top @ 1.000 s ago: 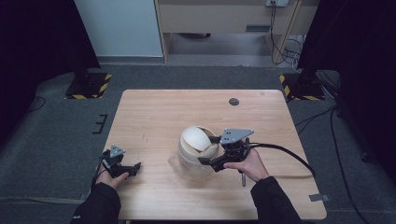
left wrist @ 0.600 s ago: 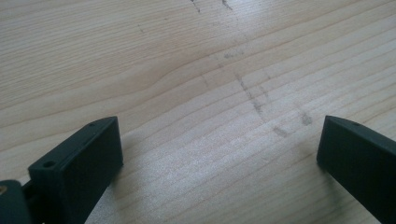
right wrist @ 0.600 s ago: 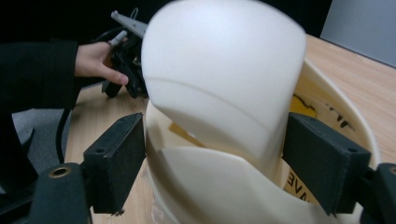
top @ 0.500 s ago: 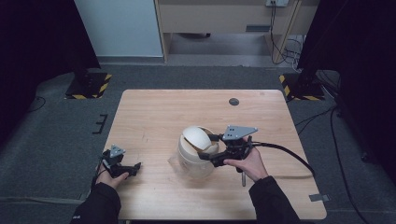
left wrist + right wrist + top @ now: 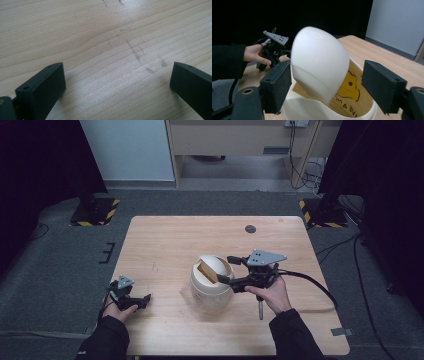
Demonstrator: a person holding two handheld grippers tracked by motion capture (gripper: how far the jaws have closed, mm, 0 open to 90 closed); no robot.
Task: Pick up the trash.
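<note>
The cream bin (image 5: pixel 211 282), mid-frame on the table (image 5: pixel 165 240), has its domed swing lid (image 5: pixel 318 62) tilted between the right gripper (image 5: pixel 223 280)'s wide-open, empty jaws, and a careless push could topple it, since the left gripper (image 5: pixel 145 297) rests open, holding nothing, lower left.

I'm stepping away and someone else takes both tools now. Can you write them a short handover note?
Right tool: open, jaws either side of the swing lid of the cream bin, not clamped.
Left tool: open, holding nothing, low over the table near its front left corner.
Bin: mid-table, lid tilted part open, a yellow printed card inside.
Done: right tool brought to the lid.
Left: probably finish moving the lid.
</note>
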